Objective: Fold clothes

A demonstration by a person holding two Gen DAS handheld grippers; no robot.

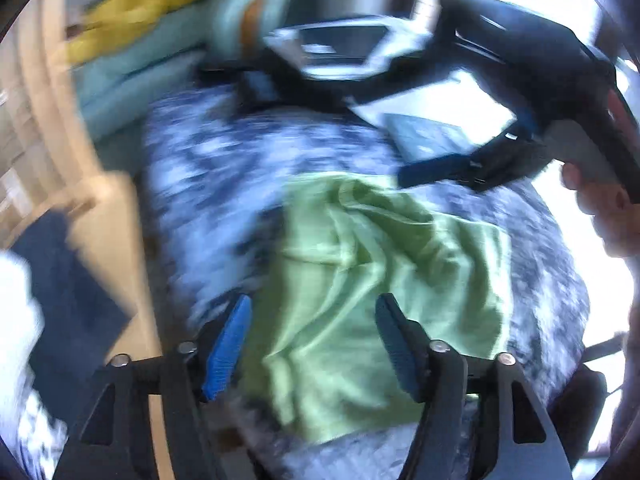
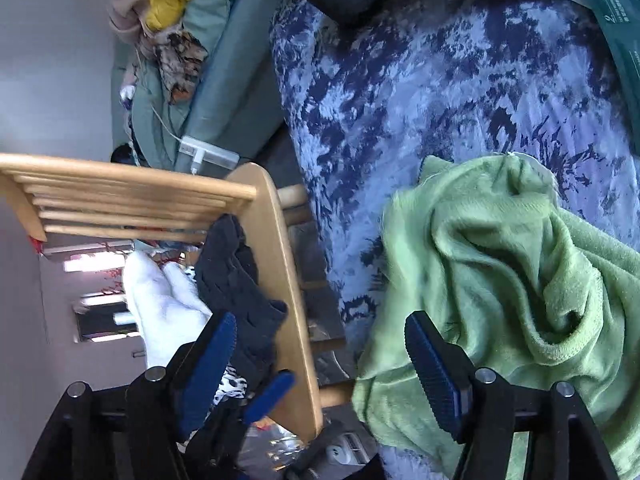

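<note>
A crumpled light green cloth (image 1: 372, 280) lies on a blue and white mottled bedspread (image 1: 224, 168). My left gripper (image 1: 312, 344) is open and empty, just above the cloth's near edge. In the left wrist view my right gripper (image 1: 432, 172) hovers over the cloth's far right corner, held by a hand; only one of its fingers shows there. In the right wrist view the cloth (image 2: 512, 280) lies bunched at the right, and my right gripper (image 2: 324, 364) is open and empty, its right finger over the cloth's edge.
A wooden slatted rack (image 2: 264, 248) stands beside the bed with a dark garment (image 2: 236, 280) and white socks (image 2: 160, 300) on it. Teal bedding (image 1: 132, 80) and a yellow garment (image 1: 136, 8) are piled behind. A dark green box (image 2: 616, 40) lies on the bedspread.
</note>
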